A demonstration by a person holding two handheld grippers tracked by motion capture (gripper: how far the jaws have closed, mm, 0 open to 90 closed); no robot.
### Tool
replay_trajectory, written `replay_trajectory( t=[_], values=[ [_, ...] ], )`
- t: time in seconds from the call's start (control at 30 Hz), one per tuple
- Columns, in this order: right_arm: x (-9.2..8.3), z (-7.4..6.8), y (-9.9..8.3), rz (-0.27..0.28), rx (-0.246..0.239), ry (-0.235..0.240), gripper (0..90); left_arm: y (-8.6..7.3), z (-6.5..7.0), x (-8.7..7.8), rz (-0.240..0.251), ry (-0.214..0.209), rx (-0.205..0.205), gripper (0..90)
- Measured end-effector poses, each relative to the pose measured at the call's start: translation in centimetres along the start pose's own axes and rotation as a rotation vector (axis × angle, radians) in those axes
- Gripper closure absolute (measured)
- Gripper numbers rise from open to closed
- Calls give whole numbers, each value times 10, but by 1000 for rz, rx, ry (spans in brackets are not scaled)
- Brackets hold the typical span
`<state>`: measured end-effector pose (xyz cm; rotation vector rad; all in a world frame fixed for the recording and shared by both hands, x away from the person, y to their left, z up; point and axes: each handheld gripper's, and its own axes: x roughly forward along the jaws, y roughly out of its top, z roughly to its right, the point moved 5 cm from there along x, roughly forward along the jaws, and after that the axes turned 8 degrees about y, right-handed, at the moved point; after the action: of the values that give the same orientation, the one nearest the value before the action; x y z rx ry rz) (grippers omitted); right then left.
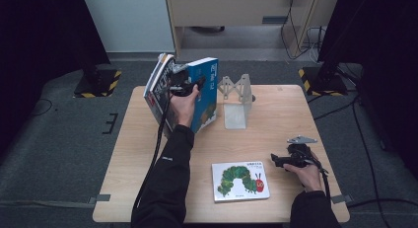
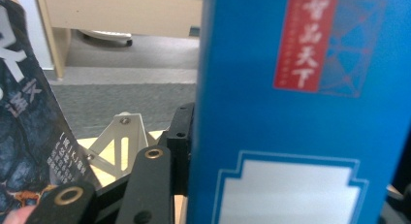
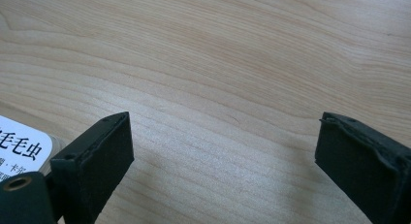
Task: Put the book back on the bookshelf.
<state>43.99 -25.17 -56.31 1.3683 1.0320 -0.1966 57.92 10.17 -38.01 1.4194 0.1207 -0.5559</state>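
On the pale wooden surface (image 1: 276,114): every item below rests or stands.
Books held: two, counted — a blue hardcover book (image 1: 206,92) and a dark paperback with white lettering (image 1: 156,87), upright together at the far left.
Flat book: one white picture book with a green caterpillar (image 1: 240,180), near edge, between the two arms.
Bookend: one pale metal bookend (image 1: 236,102), just right of the upright pair.
Left hand-held gripper (image 1: 185,85): pinching the blue hardcover book, as the left gripper view shows its jaws against the cover (image 2: 291,136).
Right hand-held gripper (image 1: 281,160): spread wide over bare wood, holding nothing.
Handling: judged stiff and fairly heavy, with glossy covers likely to slide; best gripped across the closed covers near the spine, low enough that the pair does not tip.
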Motion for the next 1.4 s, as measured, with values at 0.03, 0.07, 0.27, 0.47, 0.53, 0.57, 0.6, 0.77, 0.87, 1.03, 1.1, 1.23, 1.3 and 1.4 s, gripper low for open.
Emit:
replay_trajectory(
  t=[0.03, 0.07, 0.27, 0.47, 0.53, 0.57, 0.6, 0.77, 0.87, 1.03, 1.1, 1.23, 1.3, 1.4],
  values=[
    [1, 0, 0, 1, 4, 2, 67, -2, 0, 2, -8, 7, 0, 593],
    [1, 0, 0, -4, 9, 2, 67, -3, 0, 5, -16, 9, 0, 593],
    [1, 1, 0, 4, 3, 2, 68, -1, -2, 15, 4, 11, -45, 594],
    [2, 2, 2, 7, 6, 6, 69, 4, 4, 26, 17, 56, -18, 590],
    [2, 2, 2, 4, 6, 6, 70, 1, 3, 29, 15, 47, -41, 590],
    [1, 2, 2, 5, 4, 9, 69, -1, 2, 30, 8, 45, -44, 590],
    [1, 2, 2, 9, 2, 10, 70, -3, 3, 30, 21, 42, -46, 591],
    [0, 2, 2, 12, 2, 10, 71, -6, 5, 27, 39, 50, -24, 587],
    [0, 1, 3, 15, 4, 12, 70, -10, 8, 21, 38, 51, 4, 581],
    [0, 1, 2, 5, 1, 13, 69, -19, 11, 6, 25, 44, 36, 576],
    [0, 1, 1, -1, 5, 11, 68, -24, 11, 0, 26, 41, 35, 576],
    [0, 3, 0, -14, 2, 3, 66, -35, 13, -12, 28, 38, 56, 573],
    [0, 3, -1, -18, 2, 3, 65, -39, 14, -17, 26, 40, 60, 573],
    [1, 2, -1, -27, 4, 7, 64, -46, 15, -25, 27, 37, 72, 572]
  ],
)
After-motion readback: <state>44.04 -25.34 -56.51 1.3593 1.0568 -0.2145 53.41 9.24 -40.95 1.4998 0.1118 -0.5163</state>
